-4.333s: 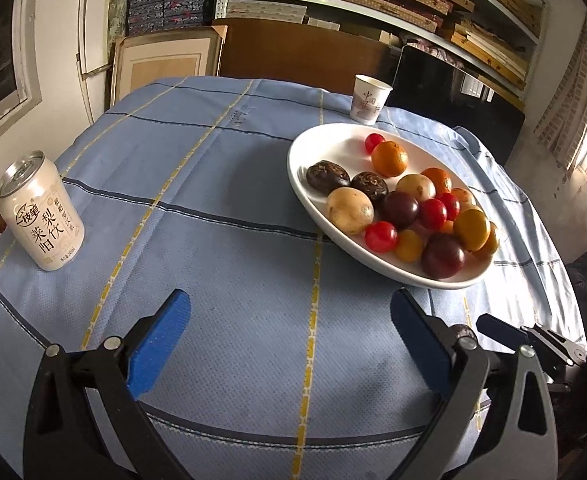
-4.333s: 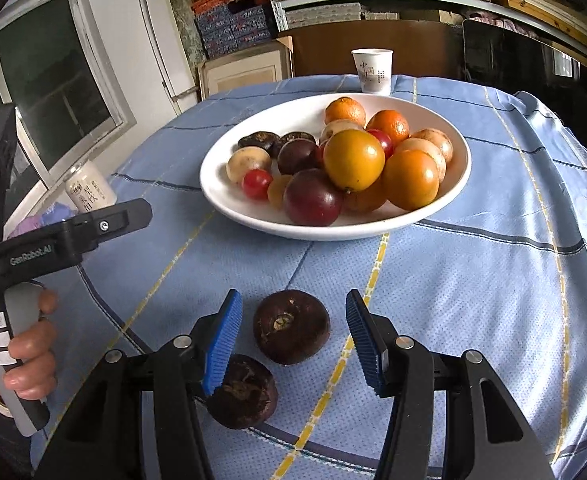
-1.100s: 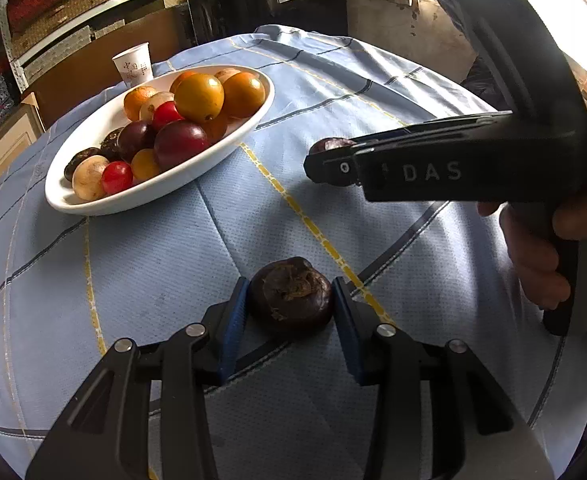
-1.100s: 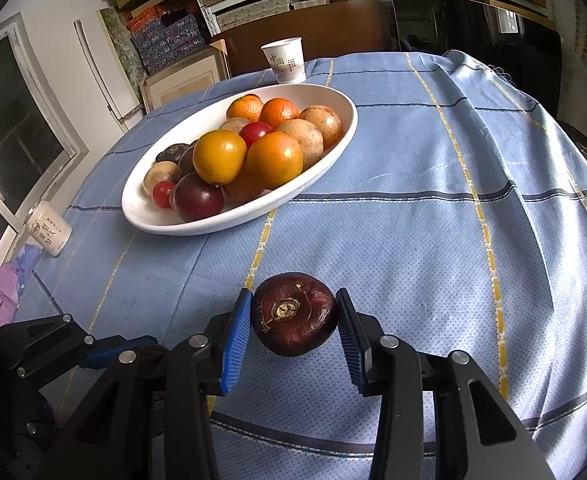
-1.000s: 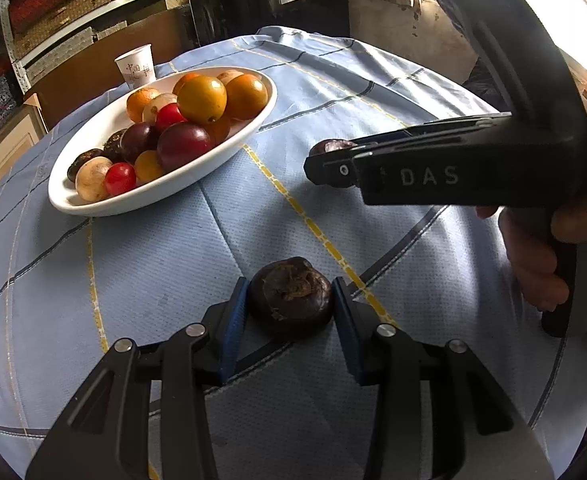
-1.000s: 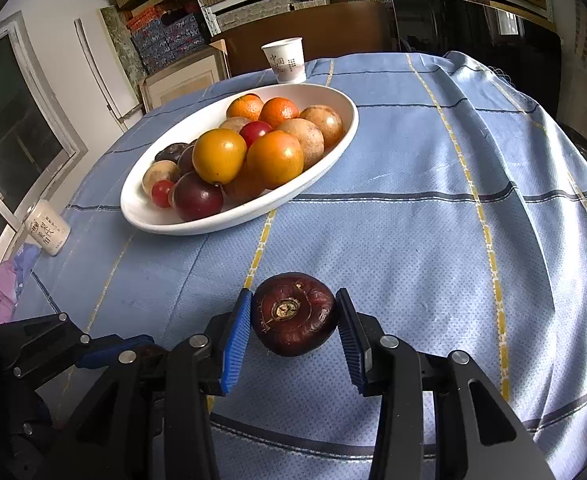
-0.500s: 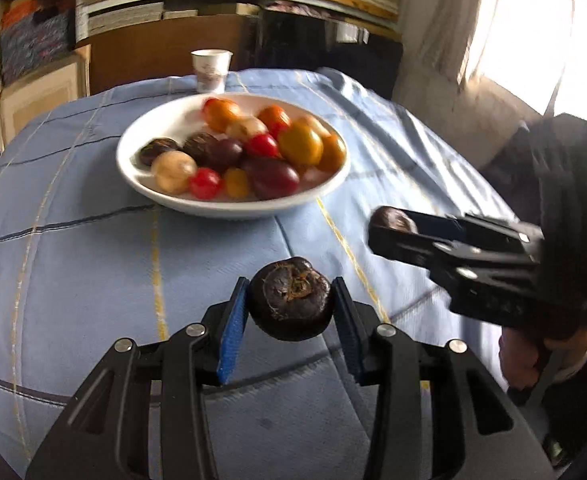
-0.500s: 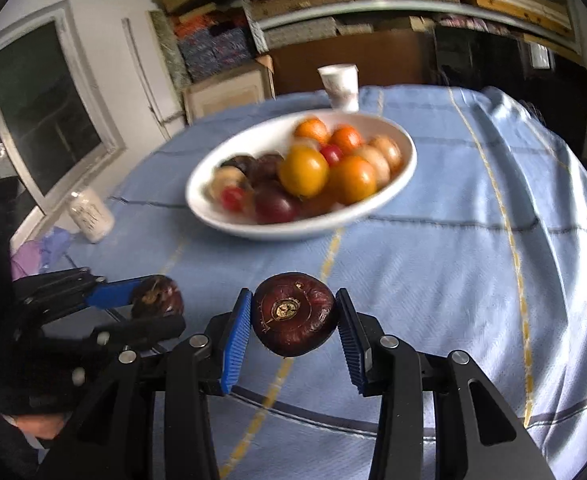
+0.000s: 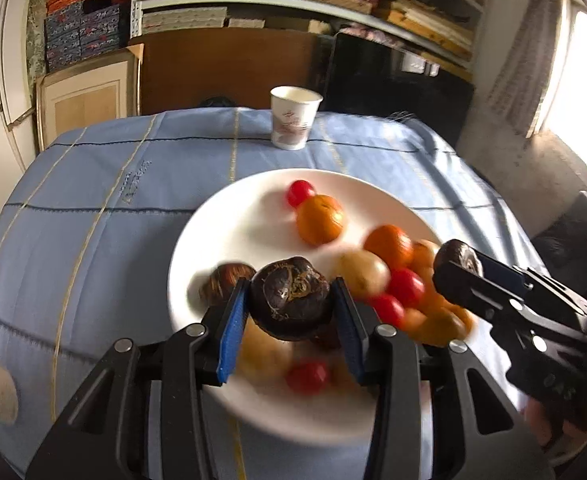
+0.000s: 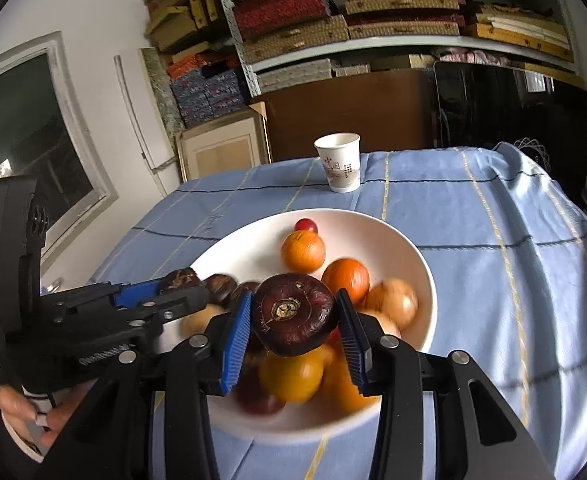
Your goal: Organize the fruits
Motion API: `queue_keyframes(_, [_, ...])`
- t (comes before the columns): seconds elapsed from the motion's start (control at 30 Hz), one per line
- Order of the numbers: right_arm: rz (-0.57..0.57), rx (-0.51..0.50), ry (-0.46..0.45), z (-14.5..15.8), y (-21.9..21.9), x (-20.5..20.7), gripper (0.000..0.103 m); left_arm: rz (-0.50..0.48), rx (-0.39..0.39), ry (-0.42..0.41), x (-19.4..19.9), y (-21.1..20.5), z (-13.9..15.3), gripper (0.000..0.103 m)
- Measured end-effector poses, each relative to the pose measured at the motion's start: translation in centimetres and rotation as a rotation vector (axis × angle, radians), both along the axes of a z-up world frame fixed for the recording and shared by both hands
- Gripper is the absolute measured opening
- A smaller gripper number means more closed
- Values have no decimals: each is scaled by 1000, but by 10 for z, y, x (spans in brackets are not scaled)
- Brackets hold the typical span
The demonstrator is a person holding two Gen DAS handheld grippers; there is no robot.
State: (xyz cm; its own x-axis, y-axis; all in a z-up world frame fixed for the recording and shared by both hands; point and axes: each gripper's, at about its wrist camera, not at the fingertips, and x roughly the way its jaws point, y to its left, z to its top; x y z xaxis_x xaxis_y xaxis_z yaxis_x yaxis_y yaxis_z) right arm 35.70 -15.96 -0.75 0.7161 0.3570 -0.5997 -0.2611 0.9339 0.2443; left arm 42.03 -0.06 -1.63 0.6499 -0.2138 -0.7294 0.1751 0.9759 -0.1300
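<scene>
Each tool (image 9: 291, 312) (image 10: 293, 316) pinches a dark fruit (image 9: 289, 298) (image 10: 293, 314), stem scar facing the camera.

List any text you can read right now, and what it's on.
"DAS": faint and upside down on the right gripper body.
Paper cup: red characters, too small to read.
Left gripper body: white lettering, blurred.
Tablecloth: stitched wording, unreadable.
</scene>
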Motion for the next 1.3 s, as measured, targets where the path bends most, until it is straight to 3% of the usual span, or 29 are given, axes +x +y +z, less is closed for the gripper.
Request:
queue_keyframes(0.23, [23,-5,12,-10,4,24,43,20,12,15,29,0,-15,42])
queue_keyframes(0.43, [22,-14,-25,2,3,14,49,70,50,-37,17,0,-5,78])
queue_keyframes(0.6, [9,2,-46,21,-6,-14,55,97,67,-98,-20,3,22,93])
queue_keyframes(0.8, [22,-49,-65,30,-12,-66,71,119,112,-163,-94,3,47,98])
queue_keyframes(0.97, [54,-79,-59,17,-13,-120,80,175,127,-209,-160,10,42,98])
queue_keyframes(1.17, [79,-214,-74,-5,1,-167,94,164,152,-200,-199,7,26,98])
queue_keyframes(1.3, [72,-249,-125,-4,4,-183,95,152,174,-211,-211,3,23,98])
